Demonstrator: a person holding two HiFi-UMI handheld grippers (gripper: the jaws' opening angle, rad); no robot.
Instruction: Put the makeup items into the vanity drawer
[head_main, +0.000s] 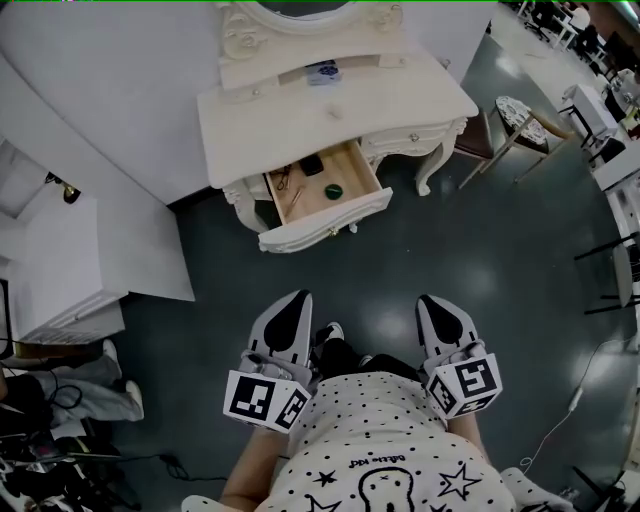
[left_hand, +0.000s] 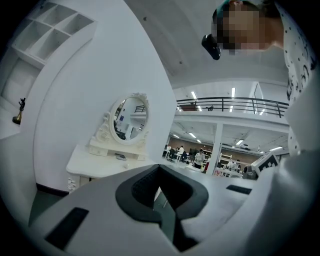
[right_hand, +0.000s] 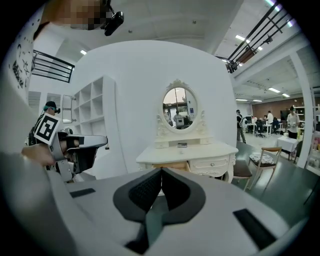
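Makeup items (head_main: 333, 190) lie in the vanity drawer (head_main: 325, 224), which stands pulled open at the upper centre of the head view, below the white vanity top (head_main: 300, 115). Left gripper (head_main: 296, 302) and right gripper (head_main: 433, 306) are held low and side by side at the bottom centre, close against the person's spotted shirt (head_main: 380, 420), with their tips aimed toward the vanity. Both have their jaws pressed together with nothing between them. Bare dark floor (head_main: 400, 270) lies between the grippers and the drawer front. A chair (head_main: 520, 120) stands at the vanity's right and a white wall (head_main: 100, 90) at its left.
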